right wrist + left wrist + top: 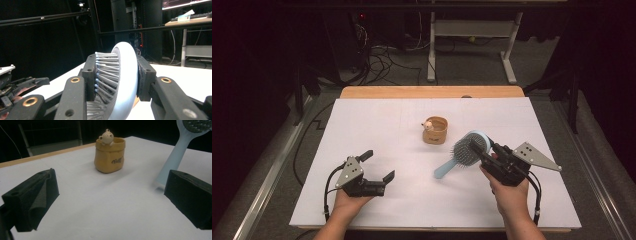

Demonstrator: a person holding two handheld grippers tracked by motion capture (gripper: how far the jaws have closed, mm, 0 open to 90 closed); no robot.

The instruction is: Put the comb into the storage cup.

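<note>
The right gripper [482, 150] clamps the brush [464, 150] by its head near the table's [377, 120] right edge (handle slanting toward the empty, open left gripper [379, 165]), just short of the pot [435, 131].

The small tan pot [110, 155] with a bear figure [107, 137] peeking over its rim carries one dark script word on its front. The lettering is too blurred to spell out with confidence. No other text, number or sign is legible.
</note>
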